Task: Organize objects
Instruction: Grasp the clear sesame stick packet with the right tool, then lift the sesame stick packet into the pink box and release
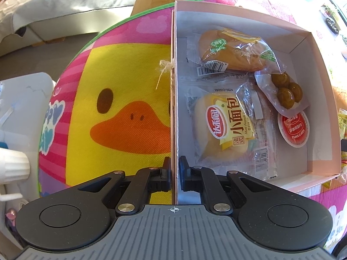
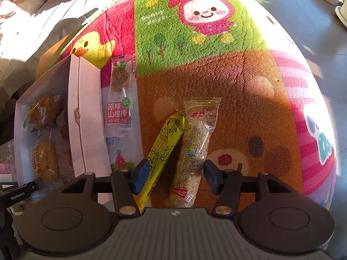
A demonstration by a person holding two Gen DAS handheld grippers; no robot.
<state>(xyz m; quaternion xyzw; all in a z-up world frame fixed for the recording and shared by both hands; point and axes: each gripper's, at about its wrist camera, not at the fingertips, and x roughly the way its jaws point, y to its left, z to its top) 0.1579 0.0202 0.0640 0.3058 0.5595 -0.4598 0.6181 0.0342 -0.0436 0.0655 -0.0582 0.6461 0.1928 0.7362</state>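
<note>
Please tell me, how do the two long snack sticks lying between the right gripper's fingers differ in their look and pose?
The yellow stick has an opaque yellow wrapper with black drawings; the clear stick shows pale grains through transparent film. The yellow stick leans to the right; the clear stick lies almost straight. Both rest on the mat, side by side, inside the right gripper, whose jaws stand open.
</note>
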